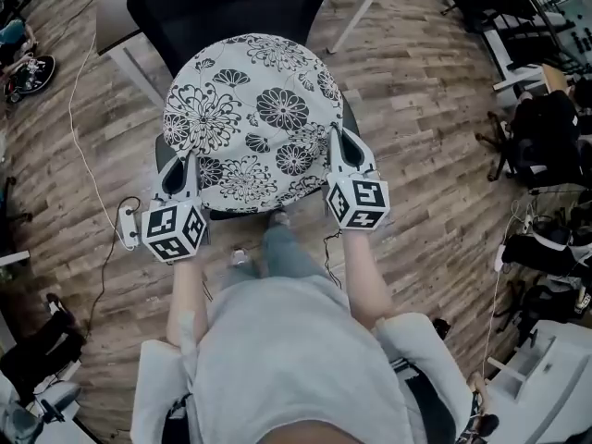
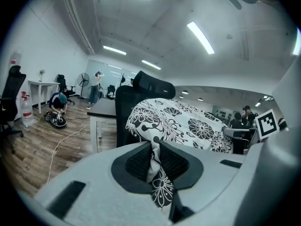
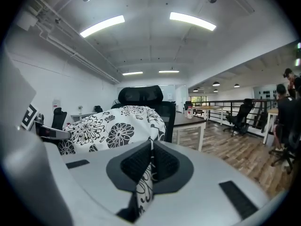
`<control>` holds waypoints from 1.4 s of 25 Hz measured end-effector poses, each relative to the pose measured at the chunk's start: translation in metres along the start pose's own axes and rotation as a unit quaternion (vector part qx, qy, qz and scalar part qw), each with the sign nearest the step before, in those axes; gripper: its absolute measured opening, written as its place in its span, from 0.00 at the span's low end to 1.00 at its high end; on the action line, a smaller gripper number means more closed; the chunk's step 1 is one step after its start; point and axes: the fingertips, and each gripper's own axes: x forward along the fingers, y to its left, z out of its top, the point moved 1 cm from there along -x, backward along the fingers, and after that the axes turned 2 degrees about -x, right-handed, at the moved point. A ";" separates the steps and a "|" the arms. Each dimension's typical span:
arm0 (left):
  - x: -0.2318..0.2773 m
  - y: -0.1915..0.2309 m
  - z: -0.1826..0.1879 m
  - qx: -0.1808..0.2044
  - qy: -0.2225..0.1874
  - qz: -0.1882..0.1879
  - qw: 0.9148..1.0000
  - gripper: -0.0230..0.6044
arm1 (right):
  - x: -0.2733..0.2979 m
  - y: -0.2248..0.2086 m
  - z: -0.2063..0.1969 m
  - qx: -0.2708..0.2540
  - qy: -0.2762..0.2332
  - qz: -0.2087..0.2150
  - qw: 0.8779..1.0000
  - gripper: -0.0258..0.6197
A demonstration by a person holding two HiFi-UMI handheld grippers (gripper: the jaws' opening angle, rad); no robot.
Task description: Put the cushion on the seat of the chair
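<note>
A round white cushion (image 1: 254, 118) with black flowers hangs over the black office chair (image 1: 231, 3), hiding most of its seat. My left gripper (image 1: 181, 166) is shut on the cushion's near left edge. My right gripper (image 1: 340, 142) is shut on its near right edge. In the left gripper view a fold of the cushion's cloth (image 2: 157, 173) is pinched between the pads, and the cushion (image 2: 183, 124) rises in front of the chair's backrest (image 2: 123, 117). The right gripper view shows the same: cloth (image 3: 146, 175) clamped between the pads, with the cushion (image 3: 108, 128) before the chair's headrest (image 3: 141, 95).
A white-legged table (image 1: 116, 17) stands behind the chair on the wooden floor. A cable (image 1: 85, 146) and a power strip (image 1: 128, 226) lie at the left. More black chairs and gear (image 1: 546, 137) crowd the right side. People are in the background of both gripper views.
</note>
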 end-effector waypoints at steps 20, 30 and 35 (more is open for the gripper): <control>0.085 0.014 -0.111 -0.066 0.121 0.073 0.988 0.09 | 0.097 -0.046 -0.120 0.016 0.157 0.044 0.987 0.07; 0.113 0.031 -0.169 -0.078 0.172 0.100 0.977 0.09 | 0.135 -0.051 -0.185 0.015 0.219 0.066 0.973 0.07; 0.130 0.039 -0.202 -0.086 0.194 0.110 0.971 0.09 | 0.154 -0.053 -0.220 0.006 0.248 0.072 0.966 0.07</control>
